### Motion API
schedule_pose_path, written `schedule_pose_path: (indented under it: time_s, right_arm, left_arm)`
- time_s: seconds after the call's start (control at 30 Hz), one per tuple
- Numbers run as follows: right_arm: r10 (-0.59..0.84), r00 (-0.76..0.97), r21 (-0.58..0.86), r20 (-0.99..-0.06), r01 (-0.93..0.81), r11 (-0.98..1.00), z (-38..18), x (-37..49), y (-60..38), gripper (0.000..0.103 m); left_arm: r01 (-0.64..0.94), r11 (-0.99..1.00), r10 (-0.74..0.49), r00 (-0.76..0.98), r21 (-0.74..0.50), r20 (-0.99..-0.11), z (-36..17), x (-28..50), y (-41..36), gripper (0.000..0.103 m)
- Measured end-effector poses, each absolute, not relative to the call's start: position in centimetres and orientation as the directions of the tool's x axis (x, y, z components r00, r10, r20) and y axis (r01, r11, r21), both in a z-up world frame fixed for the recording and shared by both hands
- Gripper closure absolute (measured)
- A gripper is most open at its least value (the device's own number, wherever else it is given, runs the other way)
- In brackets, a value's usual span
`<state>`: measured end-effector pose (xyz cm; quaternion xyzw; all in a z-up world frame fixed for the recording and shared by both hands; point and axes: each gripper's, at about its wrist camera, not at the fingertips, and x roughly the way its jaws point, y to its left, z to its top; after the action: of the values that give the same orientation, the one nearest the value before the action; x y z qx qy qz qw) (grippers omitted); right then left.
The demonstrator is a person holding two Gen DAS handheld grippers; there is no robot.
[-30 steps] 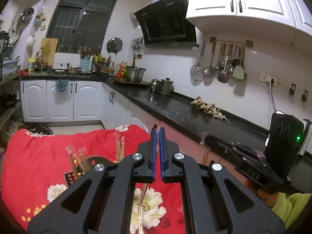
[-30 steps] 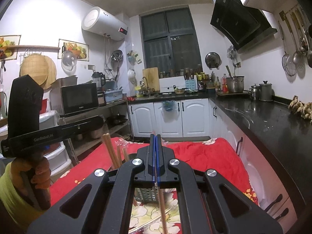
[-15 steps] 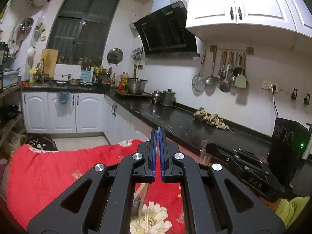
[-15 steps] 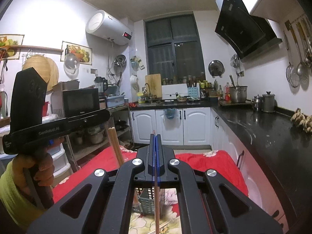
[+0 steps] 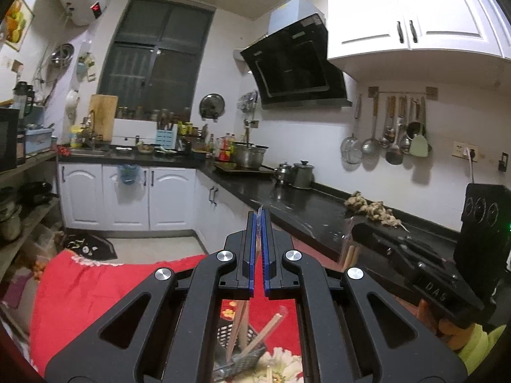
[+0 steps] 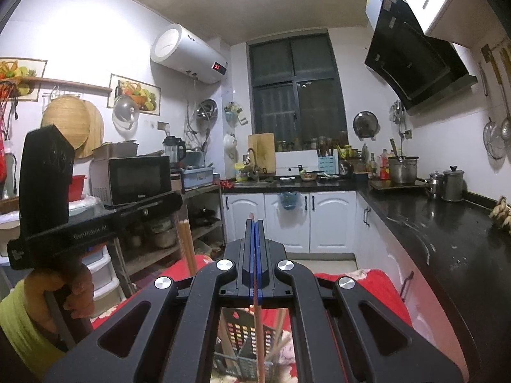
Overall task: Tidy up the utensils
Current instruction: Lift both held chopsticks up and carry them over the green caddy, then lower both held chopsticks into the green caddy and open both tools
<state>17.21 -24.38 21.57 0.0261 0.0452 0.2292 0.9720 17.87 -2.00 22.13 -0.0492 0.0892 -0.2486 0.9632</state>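
The right claw (image 6: 254, 223) is clenched on a thin wooden chopstick (image 6: 258, 328) that hangs from its pads toward six o'clock, down to the gray slotted basket (image 6: 238, 335) on the red floral cloth (image 6: 367, 282). The left claw (image 5: 260, 215) pinches a clear plastic wrapper (image 5: 260, 209) whose tip pokes out at twelve o'clock. Below it, more chopsticks (image 5: 255, 341) lean in the basket (image 5: 228, 335). The black desk (image 5: 303, 204) runs off toward two o'clock.
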Motion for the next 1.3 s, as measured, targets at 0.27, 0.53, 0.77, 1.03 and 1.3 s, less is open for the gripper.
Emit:
schedule_pose_path:
  time_s: [0.27,0.53,0.77,1.03,1.3]
  right_arm:
    - [0.469,0.881,0.071,-0.061,-0.465,0.883,22.1,19.6,-22.8,0.102]
    - [0.467,0.882,0.08,-0.069,-0.462,0.883,21.9,21.9,-22.0,0.102]
    - [0.451,0.889,0.095,-0.072,-0.444,0.891,21.1,23.5,-21.8,0.102]
    - [0.427,0.9,0.12,-0.094,-0.415,0.902,19.3,25.2,-21.8,0.102]
    - [0.42,0.901,0.142,-0.113,-0.403,0.904,17.3,25.9,-22.0,0.102]
  left_arm:
    - [0.416,0.899,-0.435,0.886,-0.139,-0.162,21.6,18.9,0.1,0.102]
    - [0.374,0.911,-0.404,0.894,-0.173,-0.193,20.0,20.1,2.0,0.102]
    - [0.366,0.914,-0.398,0.895,-0.177,-0.203,18.7,20.9,2.2,0.102]
    - [0.368,0.909,-0.405,0.889,-0.193,-0.214,17.0,22.0,2.0,0.102]
    - [0.367,0.911,-0.406,0.882,-0.191,-0.24,14.9,22.9,1.2,0.102]
